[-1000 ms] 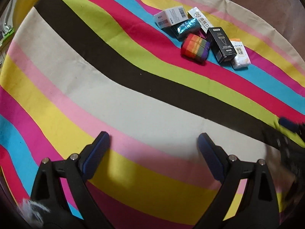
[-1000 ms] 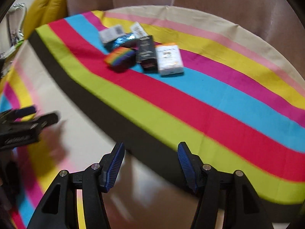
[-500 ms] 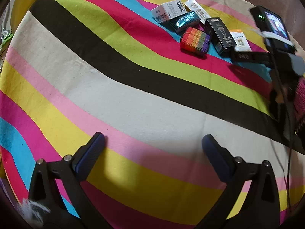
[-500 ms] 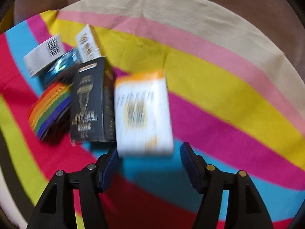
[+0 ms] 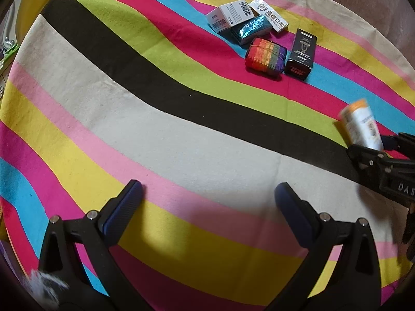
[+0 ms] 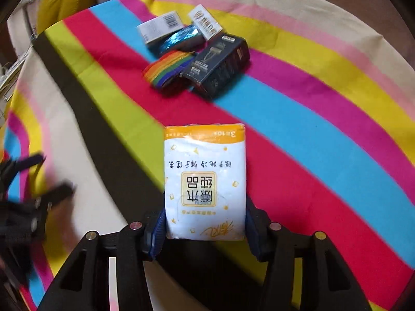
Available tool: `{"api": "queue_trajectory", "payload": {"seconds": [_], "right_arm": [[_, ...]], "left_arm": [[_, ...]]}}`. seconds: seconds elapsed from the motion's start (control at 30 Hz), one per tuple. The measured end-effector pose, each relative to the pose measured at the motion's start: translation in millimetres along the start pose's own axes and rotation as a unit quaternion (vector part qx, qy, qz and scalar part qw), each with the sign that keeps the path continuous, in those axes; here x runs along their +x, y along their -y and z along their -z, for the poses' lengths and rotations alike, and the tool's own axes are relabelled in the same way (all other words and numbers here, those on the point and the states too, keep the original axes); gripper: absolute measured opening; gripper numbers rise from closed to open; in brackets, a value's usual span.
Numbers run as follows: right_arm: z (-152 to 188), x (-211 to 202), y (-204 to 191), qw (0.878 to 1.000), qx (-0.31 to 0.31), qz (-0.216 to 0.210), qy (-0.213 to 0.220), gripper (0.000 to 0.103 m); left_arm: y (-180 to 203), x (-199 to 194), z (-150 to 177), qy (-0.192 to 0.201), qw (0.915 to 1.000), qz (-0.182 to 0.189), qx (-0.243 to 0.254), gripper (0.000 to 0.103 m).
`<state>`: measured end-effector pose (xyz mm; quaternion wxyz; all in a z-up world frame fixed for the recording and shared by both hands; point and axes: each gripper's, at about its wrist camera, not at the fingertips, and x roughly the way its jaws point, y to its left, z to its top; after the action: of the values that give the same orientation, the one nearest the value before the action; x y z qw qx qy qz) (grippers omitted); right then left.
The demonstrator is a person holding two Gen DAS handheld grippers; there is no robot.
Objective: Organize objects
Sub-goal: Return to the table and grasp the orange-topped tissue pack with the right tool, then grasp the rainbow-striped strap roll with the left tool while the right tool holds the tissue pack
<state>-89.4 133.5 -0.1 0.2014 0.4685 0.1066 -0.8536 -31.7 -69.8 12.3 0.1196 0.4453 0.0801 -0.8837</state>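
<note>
Tissue pack [image 6: 205, 181] sits between closing right gripper [image 6: 205, 223] jaws, pads touching.

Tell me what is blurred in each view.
Left wrist view: the tissue pack in the right gripper is smeared; the boxes stay sharp. Right wrist view: the pack is crisp; the left gripper and cloth are streaked.

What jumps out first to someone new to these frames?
The white-and-orange tissue pack clamped in the right tool, its jaws closing on it, lifted above the striped cloth. Behind it, on the cloth's far side, sits a cluster of small boxes and a rainbow strap roll. The left tool hangs wide open, empty.
</note>
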Motion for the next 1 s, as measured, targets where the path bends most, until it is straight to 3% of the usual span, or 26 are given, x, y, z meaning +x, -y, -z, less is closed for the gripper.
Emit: {"api": "queue_trajectory", "payload": {"seconds": [0.2,0.27,0.3,0.57,0.63,0.77,0.83,1.0], "right_arm": [[-1.6,4.5,3.1,0.999,0.015,0.009,0.034,0.061],[1.3,3.8,4.9,0.999,0.016,0.012,0.040,0.059],[4.4,1.9,4.4,0.999,0.013,0.013,0.046,0.052],[2.3,2.4,5.3,0.998,0.018,0.022,0.052,0.052],[1.2,6.8,7.8,0.998,0.021,0.020,0.052,0.052],[2.1,2.2,7.5,0.998,0.022,0.023,0.051,0.053],[3.0,1.1,9.8,0.998,0.023,0.023,0.051,0.053],[3.4,-0.3,10.7,0.998,0.026,0.024,0.050,0.053]], "left_arm": [[-1.9,-1.5,2.1,-0.001,1.0000,-0.003,0.000,0.103],[-1.1,-0.8,1.8,-0.001,1.0000,-0.003,0.001,0.103],[-1.0,-0.5,1.7,-0.002,1.0000,-0.004,0.001,0.103],[0.9,0.4,-1.8,-0.009,0.9998,-0.017,-0.004,0.103],[9.4,10.2,-15.5,-0.019,0.9995,-0.025,-0.011,0.103],[42.2,43.1,-58.8,-0.004,0.9988,-0.014,0.046,0.103],[55.1,65.7,-87.8,-0.006,0.9986,-0.012,0.051,0.103],[73.4,106.5,-144.9,0.003,0.9974,-0.051,0.051,0.103]]}}
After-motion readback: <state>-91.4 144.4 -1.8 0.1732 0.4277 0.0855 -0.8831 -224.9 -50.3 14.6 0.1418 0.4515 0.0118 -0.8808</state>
